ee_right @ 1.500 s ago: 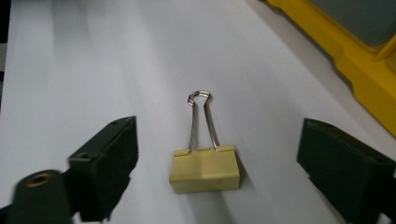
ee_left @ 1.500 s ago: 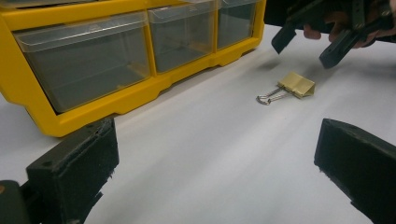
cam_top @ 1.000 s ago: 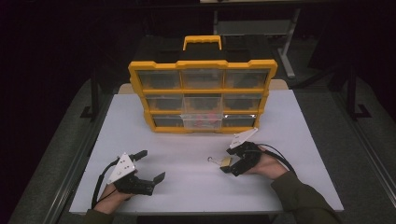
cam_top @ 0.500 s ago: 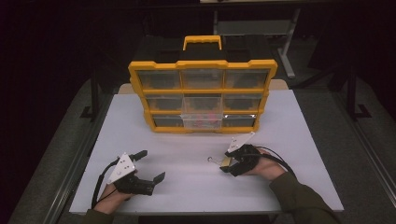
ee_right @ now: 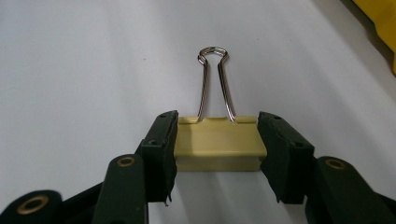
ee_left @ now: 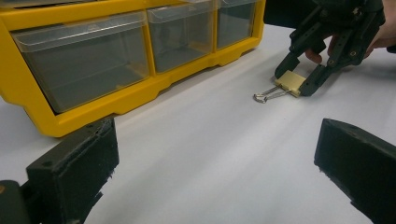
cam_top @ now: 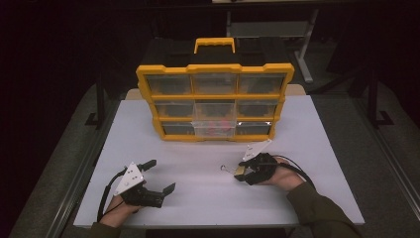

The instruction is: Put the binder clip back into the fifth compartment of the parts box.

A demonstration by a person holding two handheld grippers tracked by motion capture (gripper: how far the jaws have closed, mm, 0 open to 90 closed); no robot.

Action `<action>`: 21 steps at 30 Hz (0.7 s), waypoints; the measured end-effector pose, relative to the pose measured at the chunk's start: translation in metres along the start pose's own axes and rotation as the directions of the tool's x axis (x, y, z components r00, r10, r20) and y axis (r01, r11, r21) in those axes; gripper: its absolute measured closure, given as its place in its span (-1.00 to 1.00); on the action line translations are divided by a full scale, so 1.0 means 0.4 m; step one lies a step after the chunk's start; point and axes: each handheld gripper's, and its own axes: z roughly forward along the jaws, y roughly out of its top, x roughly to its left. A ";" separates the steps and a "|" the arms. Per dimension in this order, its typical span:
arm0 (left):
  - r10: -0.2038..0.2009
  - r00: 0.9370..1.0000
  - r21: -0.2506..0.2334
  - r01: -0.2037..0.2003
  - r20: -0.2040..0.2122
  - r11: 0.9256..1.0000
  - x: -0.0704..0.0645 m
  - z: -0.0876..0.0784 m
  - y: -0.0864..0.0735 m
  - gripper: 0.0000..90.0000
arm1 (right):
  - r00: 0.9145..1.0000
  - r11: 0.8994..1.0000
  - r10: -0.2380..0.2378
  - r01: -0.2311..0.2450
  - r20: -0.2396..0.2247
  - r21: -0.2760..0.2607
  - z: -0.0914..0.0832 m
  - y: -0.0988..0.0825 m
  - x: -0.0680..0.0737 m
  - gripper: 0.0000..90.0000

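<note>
High view: right gripper (cam_top: pixel 241 171) low on the white bench (cam_top: pixel 198 198), jaws just closing around a binder clip (cam_top: pixel 233 170); left gripper (cam_top: pixel 157 176) idle, jaws wide apart, well clear. Yellow drawer organizer (cam_top: pixel 214 69) stands behind, not in the way.

Left gripper view: clip (ee_left: pixel 280 87) lies flat.

Right gripper view: jaws flank the clip body (ee_right: pixel 218 144), seemingly touching both ends. Judgement: light, stiff, smooth metal; grip the body, not the wire handles (ee_right: pixel 214 84).
</note>
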 end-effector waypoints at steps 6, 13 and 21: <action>0.003 1.000 0.001 -0.003 0.000 1.000 0.002 0.000 -0.001 -1.00 | 1.000 1.000 0.009 -0.009 -0.015 0.002 -0.003 0.001 -0.001 0.08; 0.004 1.000 0.000 -0.004 0.001 1.000 0.002 0.000 0.000 -1.00 | 0.999 0.999 0.029 -0.030 -0.023 -0.020 -0.022 0.004 -0.007 0.08; 0.003 1.000 -0.001 -0.003 0.001 1.000 0.001 0.000 -0.001 -1.00 | 0.998 0.998 0.052 -0.053 -0.028 -0.035 -0.053 0.005 -0.021 0.08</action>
